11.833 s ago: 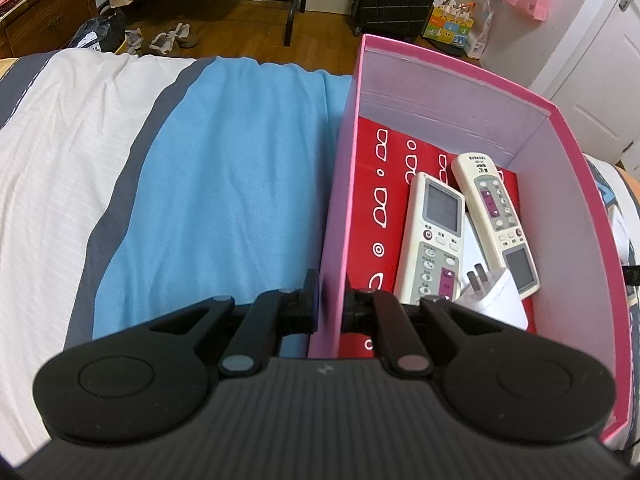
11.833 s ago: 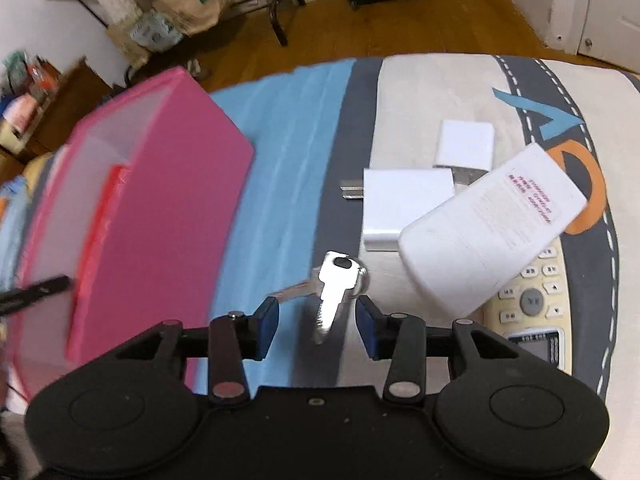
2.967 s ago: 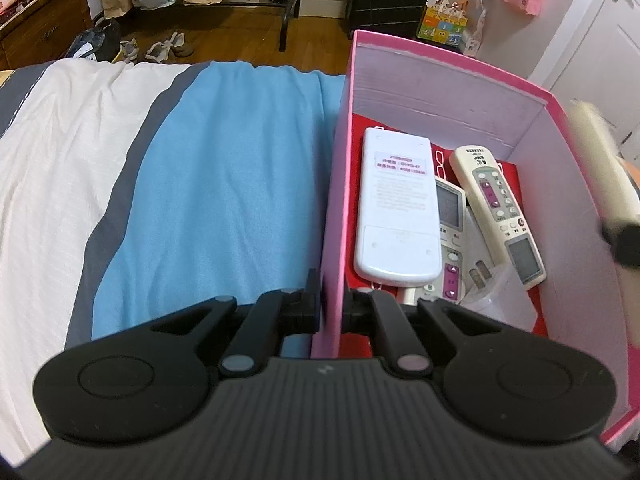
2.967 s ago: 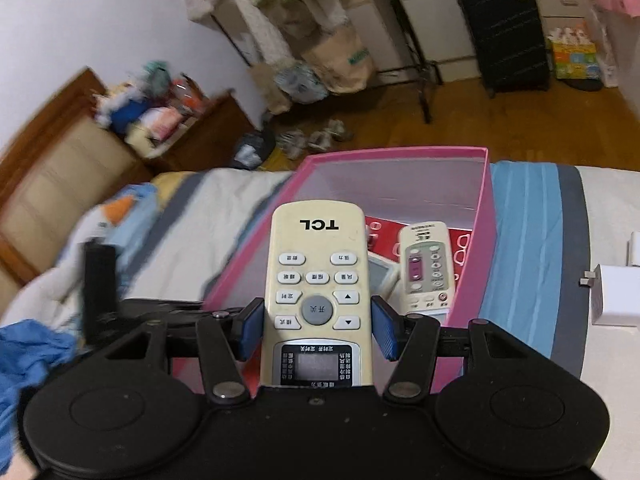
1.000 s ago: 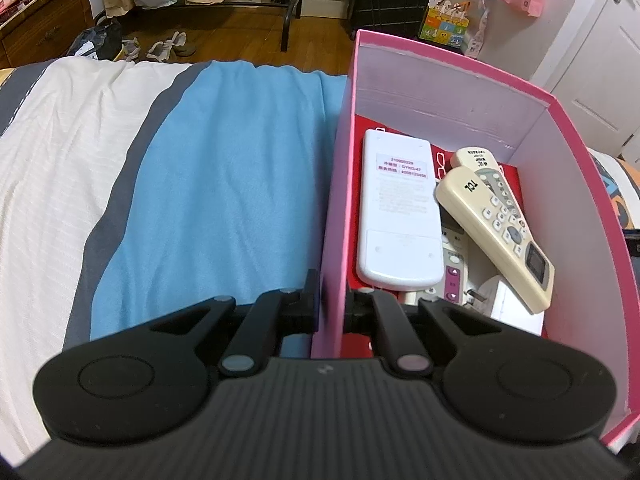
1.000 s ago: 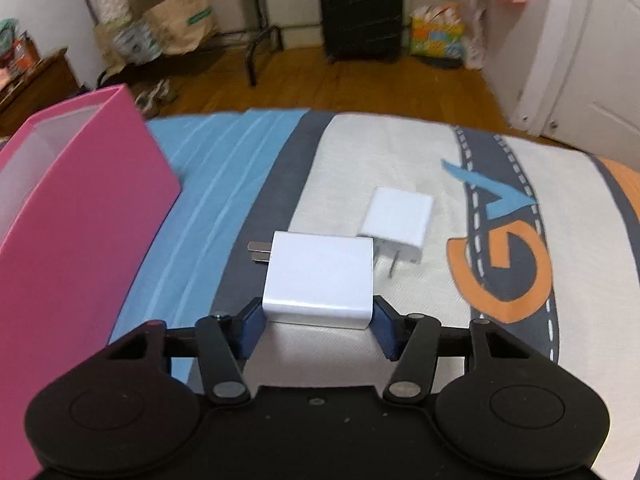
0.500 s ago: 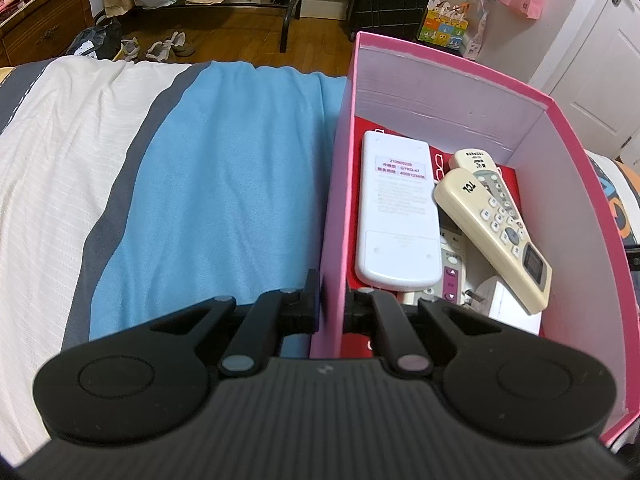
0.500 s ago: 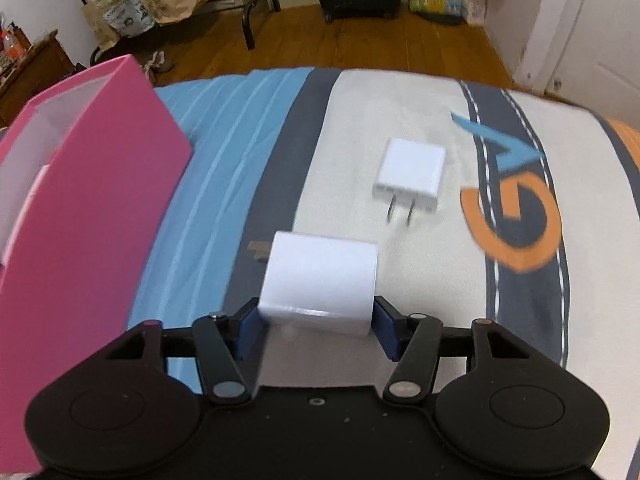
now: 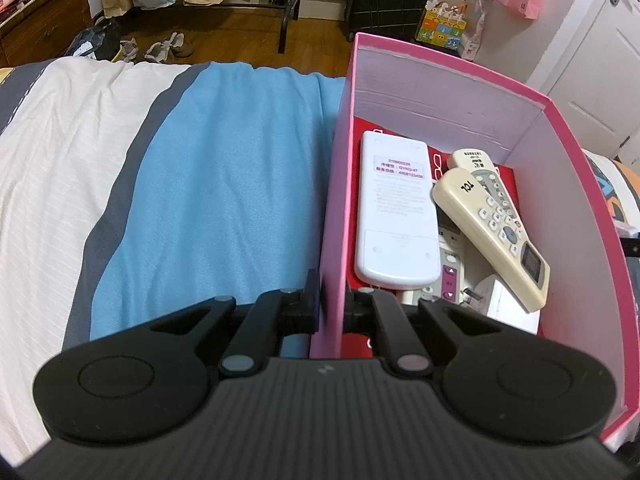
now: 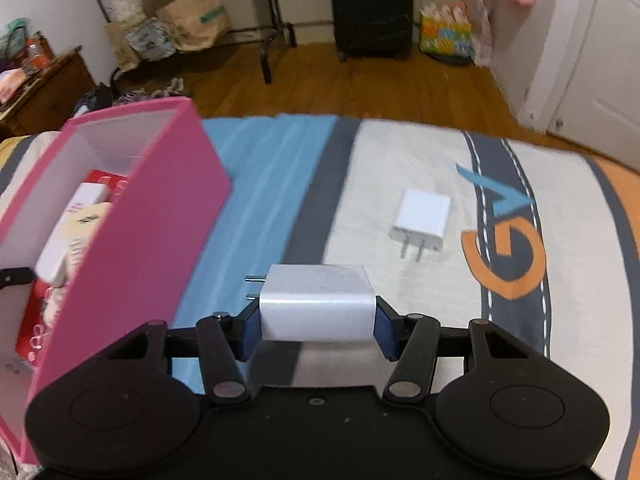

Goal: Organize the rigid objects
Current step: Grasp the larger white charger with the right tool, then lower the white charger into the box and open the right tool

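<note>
Striped bedding in cream, grey and light blue (image 9: 208,184) covers the bed, with a wooden floor, paper bags and a black suitcase (image 10: 370,8) beyond its far edge. On the bed stands a tall pink cardboard box with pale inner walls (image 9: 440,92). The left gripper (image 9: 331,305) has its jaws clamped on the box's near left wall, one finger outside and one inside. Inside the box lie a large white remote control turned face down (image 9: 394,212), a cream remote control with grey buttons (image 9: 492,232) resting tilted across other remotes, and a white plug adapter (image 9: 500,304) near the bottom corner. The right gripper (image 10: 318,322) is held above the bed just beside the box, its jaws closed around a large white rectangular charger block (image 10: 318,304) whose metal prongs point left. Farther off, well apart, a small white two-prong charger (image 10: 422,220) lies flat on the cream part of the cover, next to an orange and grey printed pattern (image 10: 508,236).
</note>
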